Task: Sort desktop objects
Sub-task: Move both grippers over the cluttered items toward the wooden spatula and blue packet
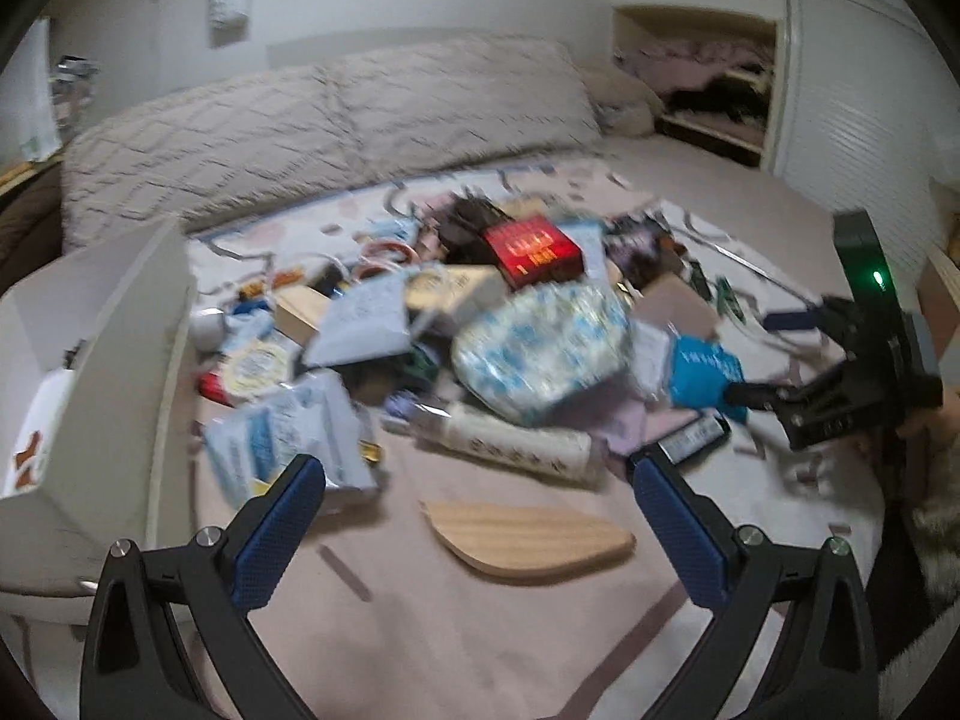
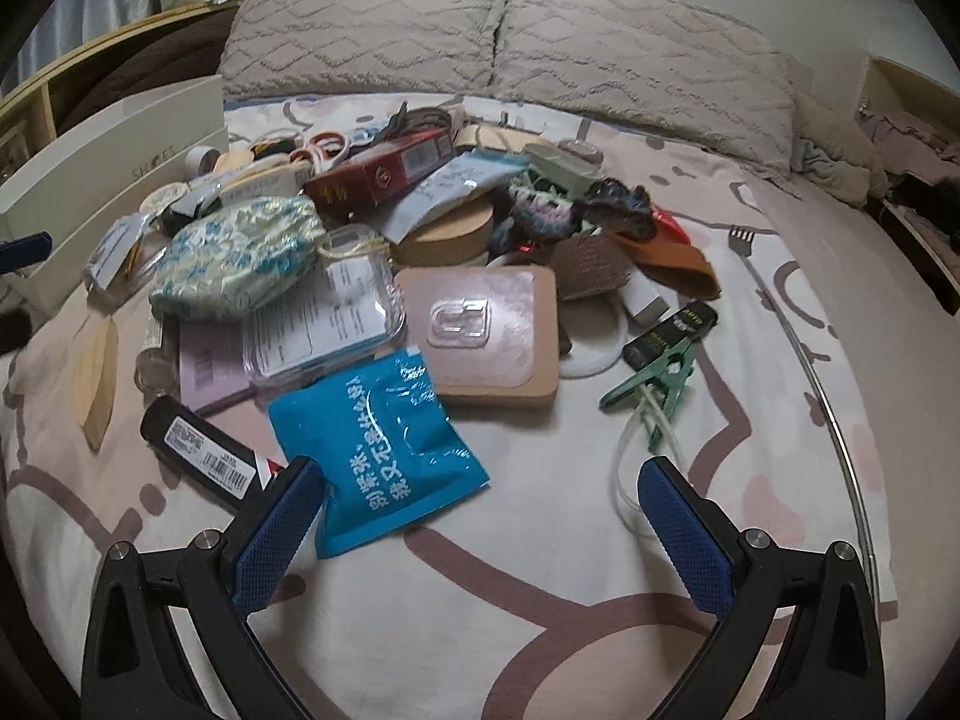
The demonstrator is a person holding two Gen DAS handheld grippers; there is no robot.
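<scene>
A heap of small items lies on a bed sheet point(image 2: 540, 570). In it are a floral pouch point(image 2: 240, 258), a red box point(image 2: 384, 171), a brown card with a clear hook point(image 2: 486, 330), a black bar-coded case point(image 2: 198, 444) and a green clip point(image 2: 654, 378). A blue packet point(image 2: 384, 444) lies flat, its near corner between the fingers of my open right gripper point(image 2: 480, 474). The left wrist view, which is blurred, shows that right gripper point(image 1: 762, 357) beside the blue packet point(image 1: 702, 372). My left gripper point(image 1: 477, 474) is open and holds nothing, just above a wooden leaf-shaped dish point(image 1: 528, 537).
A white open box point(image 1: 90, 360) stands at the heap's left, also visible as the white box point(image 2: 108, 162). Two patterned pillows point(image 2: 498, 36) line the far side. A long metal back scratcher point(image 2: 780, 312) lies to the right. A white tube point(image 1: 516, 441) rests near the dish.
</scene>
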